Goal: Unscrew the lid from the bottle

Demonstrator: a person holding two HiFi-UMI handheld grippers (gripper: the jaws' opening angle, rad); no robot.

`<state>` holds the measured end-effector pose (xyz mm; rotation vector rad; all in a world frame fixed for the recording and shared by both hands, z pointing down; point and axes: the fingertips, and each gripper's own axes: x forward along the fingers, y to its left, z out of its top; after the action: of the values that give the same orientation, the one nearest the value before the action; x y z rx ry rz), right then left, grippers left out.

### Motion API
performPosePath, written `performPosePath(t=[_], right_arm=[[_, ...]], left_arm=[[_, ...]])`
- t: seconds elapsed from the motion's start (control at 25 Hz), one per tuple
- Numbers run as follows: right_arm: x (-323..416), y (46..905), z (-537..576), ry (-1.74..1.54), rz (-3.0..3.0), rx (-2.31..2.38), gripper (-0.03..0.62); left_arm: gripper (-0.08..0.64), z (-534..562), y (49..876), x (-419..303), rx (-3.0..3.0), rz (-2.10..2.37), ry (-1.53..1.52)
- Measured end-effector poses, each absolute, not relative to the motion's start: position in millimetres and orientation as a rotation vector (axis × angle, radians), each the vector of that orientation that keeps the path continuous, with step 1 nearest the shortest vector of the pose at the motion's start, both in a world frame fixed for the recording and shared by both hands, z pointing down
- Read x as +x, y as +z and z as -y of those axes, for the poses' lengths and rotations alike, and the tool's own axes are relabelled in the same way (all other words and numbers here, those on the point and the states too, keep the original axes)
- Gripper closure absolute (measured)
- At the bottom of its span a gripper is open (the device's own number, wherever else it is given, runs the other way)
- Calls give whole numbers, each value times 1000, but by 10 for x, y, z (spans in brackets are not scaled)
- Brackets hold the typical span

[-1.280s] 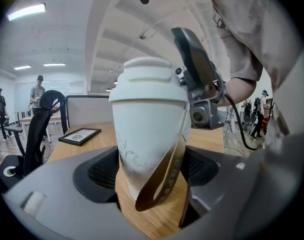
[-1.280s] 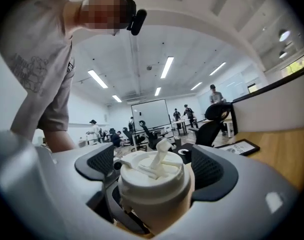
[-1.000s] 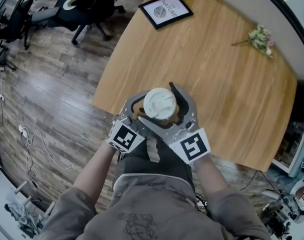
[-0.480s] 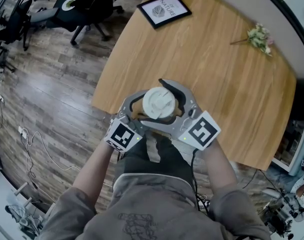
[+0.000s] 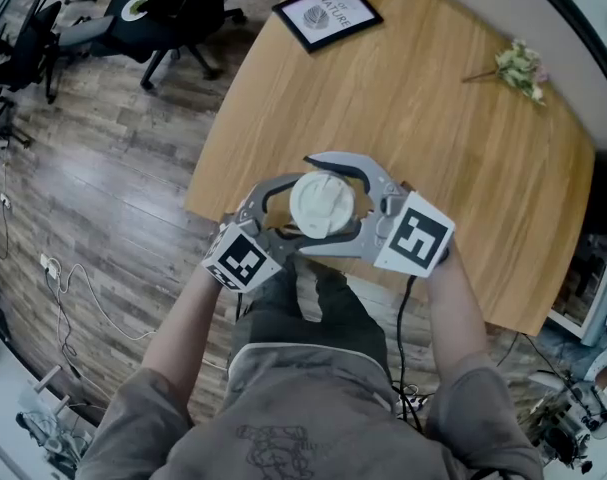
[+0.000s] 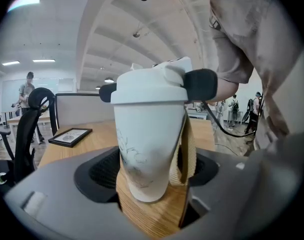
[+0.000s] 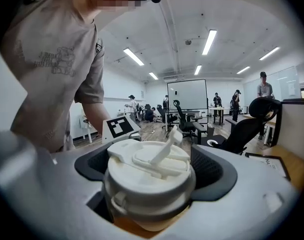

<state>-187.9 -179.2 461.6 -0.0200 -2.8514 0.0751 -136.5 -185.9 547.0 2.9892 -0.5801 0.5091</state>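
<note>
Left tool [image 6: 152, 173] clamps the bottle [image 6: 146, 134]; right tool [image 7: 150, 176], closed on the lid [image 5: 321, 204], has swung anticlockwise about it, so the lid is likely loosening.

In the left gripper view the tan strap [image 6: 188, 149] runs up out of sight behind the bottle [image 6: 149, 144], and the left gripper [image 6: 150, 181] covers the table's near edge. In the right gripper view the lid [image 7: 149, 171] and the right gripper [image 7: 149, 184] hide the bottle's whole body. In the head view that body is also hidden, beneath the lid and both sets of jaws. The framed picture [image 5: 326, 15] carries print too small to read. The sprig [image 5: 520, 68] at the far right is too small to name. The office chair [image 5: 178, 3] and the far corner of the table [image 5: 463, 168] run off the top edge
</note>
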Motion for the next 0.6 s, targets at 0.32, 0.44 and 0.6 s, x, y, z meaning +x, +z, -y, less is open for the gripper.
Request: performPosePath(t=[0.32,0.44,0.6], right_arm=[[-1802,4398,1894,199,2896,174,107],[-1732,4154,1961,238,2948,257,107],[-1580,3751,2048,258,2978,376,107]], left_arm=[[204,1873,5524,-1380,2946,605,583],[201,1858,5545,-1396,2923,615,631],[201,1774,5516,-1465,2912,622,694]])
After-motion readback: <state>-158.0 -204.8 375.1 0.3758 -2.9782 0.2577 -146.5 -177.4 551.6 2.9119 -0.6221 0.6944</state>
